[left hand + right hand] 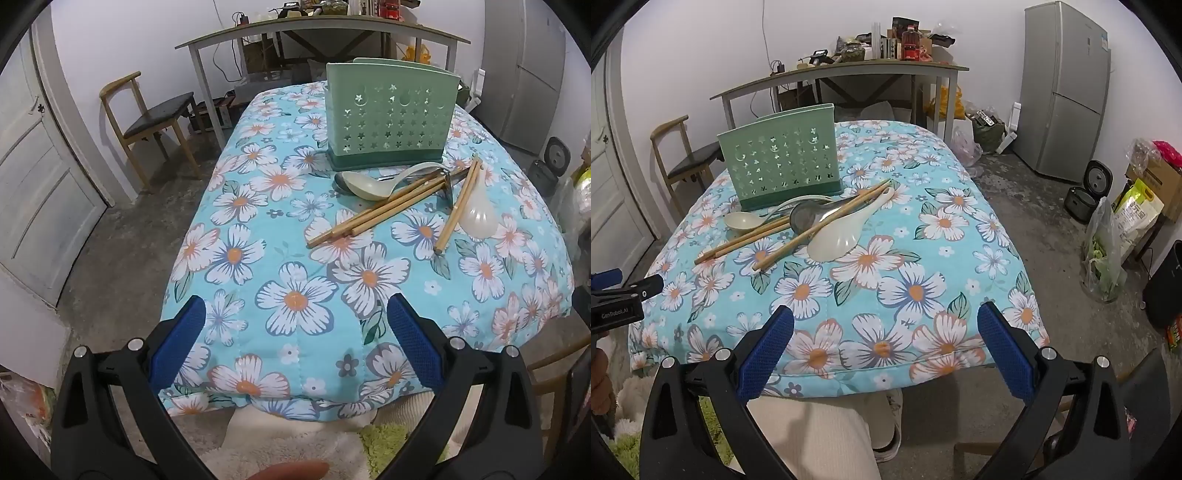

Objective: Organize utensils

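- Left wrist: left gripper (295, 325) was spread wide, nothing between the blue pads (177, 343), hanging over the near edge of the floral cloth (295, 295).
- Green holder (391, 122) stood upright at the far end of the cloth, perforated wall facing the camera.
- Utensil pile lay just in front of the holder: beige spoon (364, 184), chopsticks (376, 212) fanned toward the near left, white spoon (478, 218) on the right with another chopstick pair (458, 206) across it.
- A metal utensil (447, 184) sat under the sticks; couldn't tell which kind.
- Pile was well apart from the gripper.
- Right wrist: right gripper (885, 325) was also wide apart and empty, over the cloth's (912, 288) near edge.
- Holder (783, 162) was far left; pile just in front of it.
- Beige spoon (740, 221) left, white spoon (838, 236) right, metal strainer-like piece (805, 219) between, chopsticks (746, 243) crossing them.
- Left gripper's (624, 295) body showed at the left edge, off the cloth's corner.
- A person's trouser leg (820, 435) was below the table edge.
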A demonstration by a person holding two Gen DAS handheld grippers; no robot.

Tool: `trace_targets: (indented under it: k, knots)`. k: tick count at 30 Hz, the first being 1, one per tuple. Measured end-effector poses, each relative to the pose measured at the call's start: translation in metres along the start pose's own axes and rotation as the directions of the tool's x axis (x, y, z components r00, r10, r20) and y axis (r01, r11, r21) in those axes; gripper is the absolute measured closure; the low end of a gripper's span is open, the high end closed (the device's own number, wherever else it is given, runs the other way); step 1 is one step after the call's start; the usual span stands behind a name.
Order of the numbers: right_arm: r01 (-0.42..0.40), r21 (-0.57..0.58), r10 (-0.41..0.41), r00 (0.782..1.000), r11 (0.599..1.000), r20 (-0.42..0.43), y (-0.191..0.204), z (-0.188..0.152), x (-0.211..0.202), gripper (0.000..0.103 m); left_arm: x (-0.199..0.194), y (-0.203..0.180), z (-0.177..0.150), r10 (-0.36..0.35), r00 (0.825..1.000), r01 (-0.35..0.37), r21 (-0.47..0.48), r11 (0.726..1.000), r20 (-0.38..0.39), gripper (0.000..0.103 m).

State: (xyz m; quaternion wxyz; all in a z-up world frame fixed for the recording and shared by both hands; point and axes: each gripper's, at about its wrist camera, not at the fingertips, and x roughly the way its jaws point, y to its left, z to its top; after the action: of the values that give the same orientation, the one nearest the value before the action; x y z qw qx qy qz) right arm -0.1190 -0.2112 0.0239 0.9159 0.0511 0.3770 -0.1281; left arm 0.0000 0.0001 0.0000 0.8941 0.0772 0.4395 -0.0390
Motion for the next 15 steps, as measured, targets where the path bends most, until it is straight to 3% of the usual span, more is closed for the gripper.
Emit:
trace_targets:
  k: [15]
  knots:
    - [-0.002, 0.0, 0.002, 1.0, 1.0, 0.003, 0.0018, 0.003, -0.0004, 0.006, -0.0015, -0.0004, 0.0044, -0.003, 1.0, 0.003, -0.002, 1.0, -0.001, 0.008]
